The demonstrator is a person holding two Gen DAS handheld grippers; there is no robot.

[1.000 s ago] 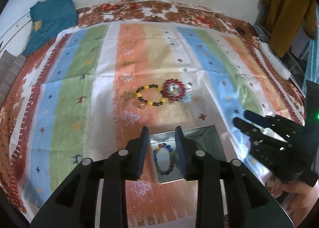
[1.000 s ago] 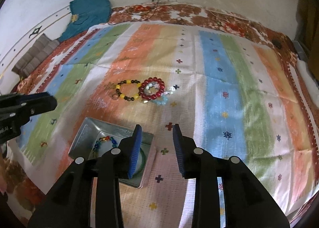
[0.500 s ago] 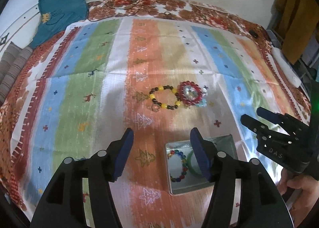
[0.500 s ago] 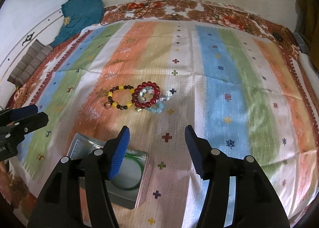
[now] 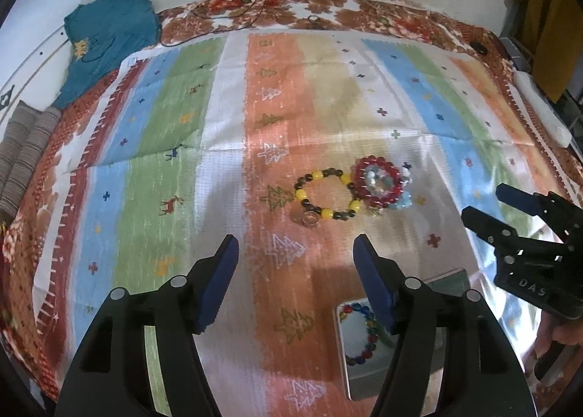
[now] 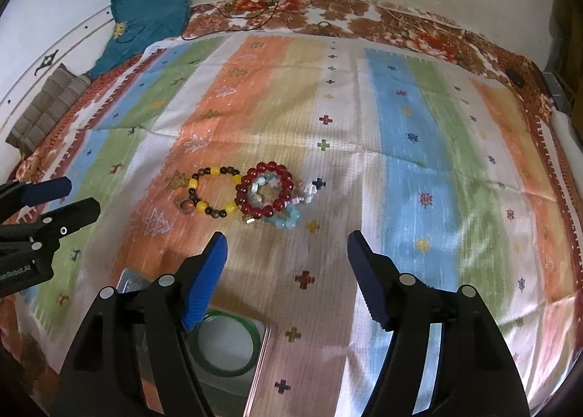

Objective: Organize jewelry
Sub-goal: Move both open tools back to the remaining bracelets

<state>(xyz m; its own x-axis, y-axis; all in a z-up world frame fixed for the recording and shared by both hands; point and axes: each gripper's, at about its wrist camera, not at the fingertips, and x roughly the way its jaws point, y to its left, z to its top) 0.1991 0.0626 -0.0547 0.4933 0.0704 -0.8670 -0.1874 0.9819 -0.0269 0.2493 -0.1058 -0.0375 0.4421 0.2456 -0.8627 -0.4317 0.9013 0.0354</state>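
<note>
Striped bedspread (image 6: 419, 169) carries two loose bead bracelets, yellow-and-dark (image 6: 213, 194) and red (image 6: 264, 191), touching; my tin (image 5: 351, 380) holds one multicoloured bracelet (image 5: 359, 333) and one green bangle (image 6: 224, 344). Both my left claw (image 5: 295, 275) and right claw (image 6: 286, 271) gape wide, holding nothing; "DAS" shows on the right one.

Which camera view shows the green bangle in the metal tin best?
The right wrist view: the thin green bangle lies nearly whole inside the metal tin, only its left edge behind a finger. In the left wrist view the left gripper hides the bangle; only the multicoloured bead bracelet shows there.
</note>
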